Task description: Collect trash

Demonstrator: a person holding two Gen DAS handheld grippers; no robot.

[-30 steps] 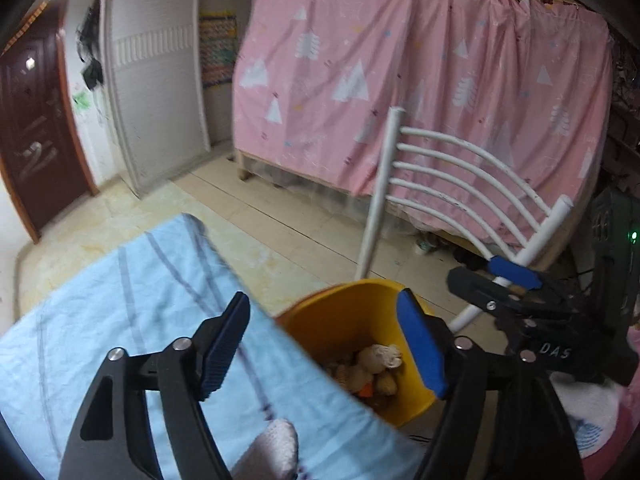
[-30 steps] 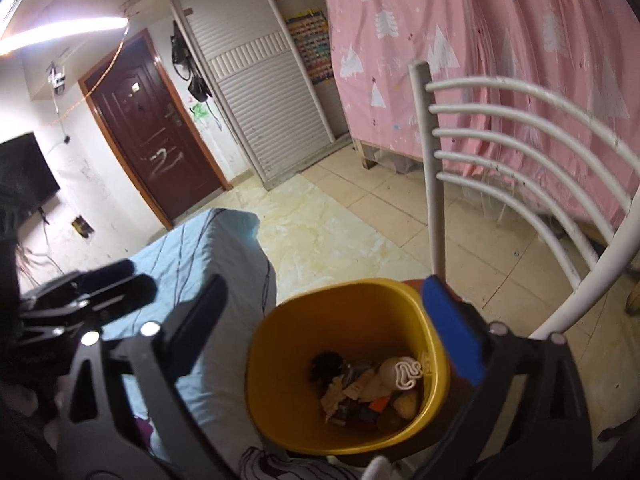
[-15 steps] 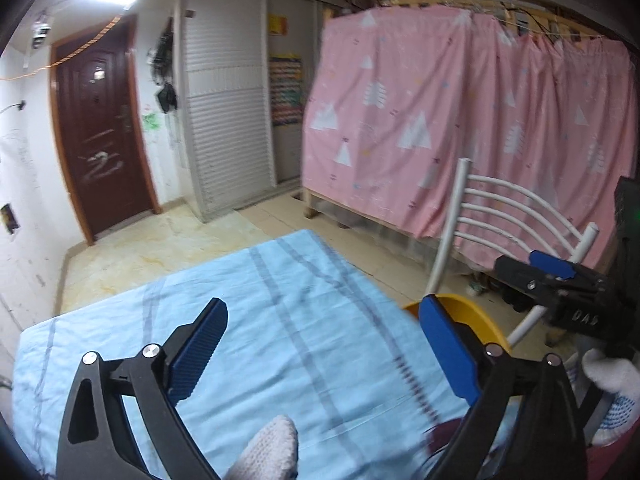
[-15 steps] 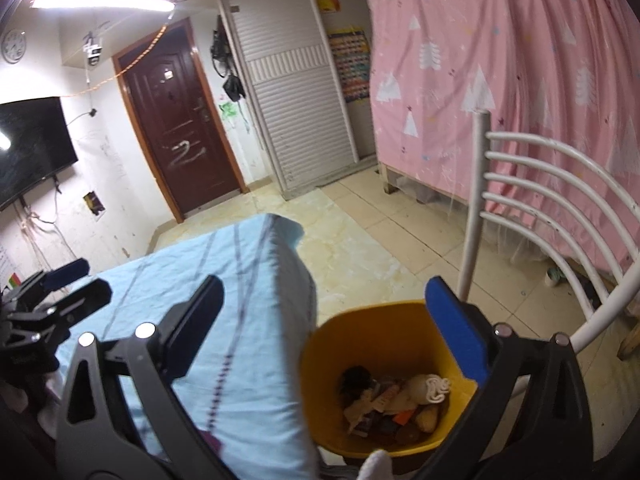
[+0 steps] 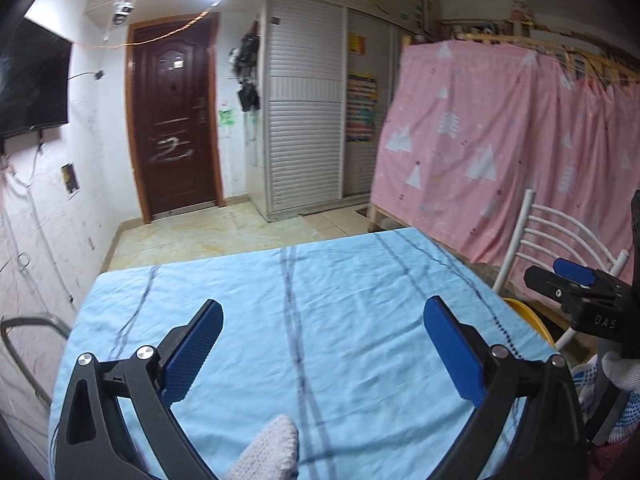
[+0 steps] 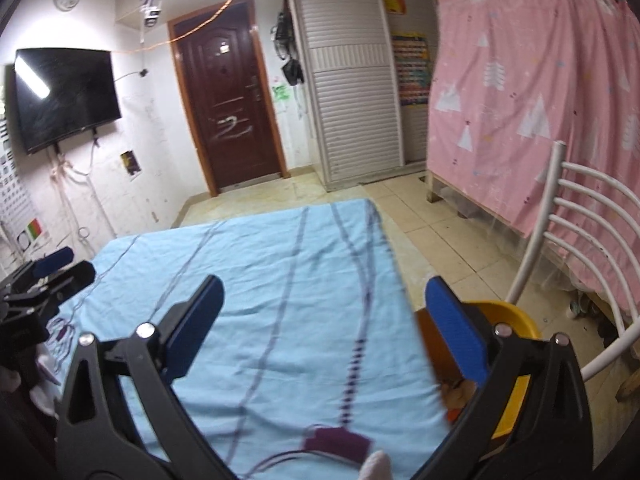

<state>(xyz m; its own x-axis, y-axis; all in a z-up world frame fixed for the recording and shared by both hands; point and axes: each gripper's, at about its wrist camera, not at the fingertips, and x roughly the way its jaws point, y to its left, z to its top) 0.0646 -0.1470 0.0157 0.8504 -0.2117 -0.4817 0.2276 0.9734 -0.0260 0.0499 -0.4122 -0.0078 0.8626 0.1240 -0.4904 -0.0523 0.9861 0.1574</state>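
Note:
A yellow bin (image 6: pixel 518 320) stands on the floor just off the right edge of the table, with crumpled trash (image 6: pixel 456 394) inside. In the left wrist view only the yellow bin's rim (image 5: pixel 528 320) shows. My left gripper (image 5: pixel 322 308) hovers over the light blue tablecloth (image 5: pixel 320 280); its jaws are opening and nothing is between them. My right gripper (image 6: pixel 324 284) is open and bare over the tablecloth's right part (image 6: pixel 260 260), with its right finger in front of the bin. No loose trash shows on the cloth.
A white metal chair (image 6: pixel 580 216) stands behind the bin, with a pink curtain (image 6: pixel 540 80) beyond it. A purple patch with thin cords (image 6: pixel 338 446) lies on the cloth at the near edge. Tiled floor (image 6: pixel 440 220) runs to a brown door (image 5: pixel 172 128).
Both views have swung left, from over the yellow bin to over the blue tablecloth. The bin now sits at the right edge. The left jaws have spread wider.

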